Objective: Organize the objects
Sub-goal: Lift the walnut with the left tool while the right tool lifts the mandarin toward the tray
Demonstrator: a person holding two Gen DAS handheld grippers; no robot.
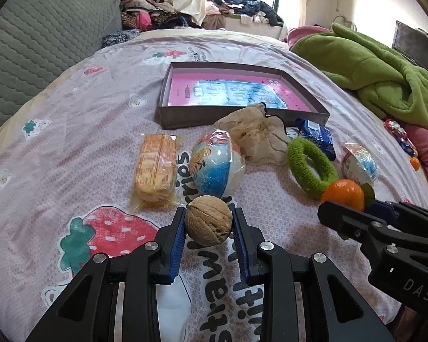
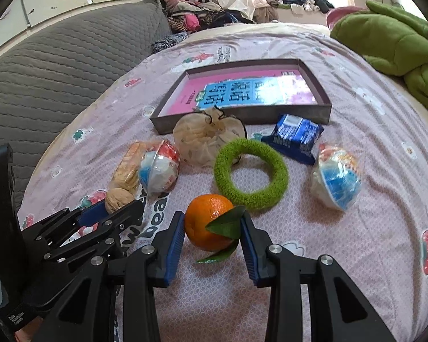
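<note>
The left gripper (image 1: 208, 222) pinches a walnut (image 1: 208, 220) between its blue pads, above the pink bedsheet (image 1: 71, 131). The right gripper (image 2: 212, 225) clamps a leafy orange (image 2: 208, 222) just near of the green ring (image 2: 251, 172). Only the right wrist view shows the leaves clearly (the left shows one edge). The open box (image 1: 242, 114) lies farther off.

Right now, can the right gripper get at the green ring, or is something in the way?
Probably not yet: the right gripper is shut on the orange, though the green ring lies uncovered just beyond.
</note>
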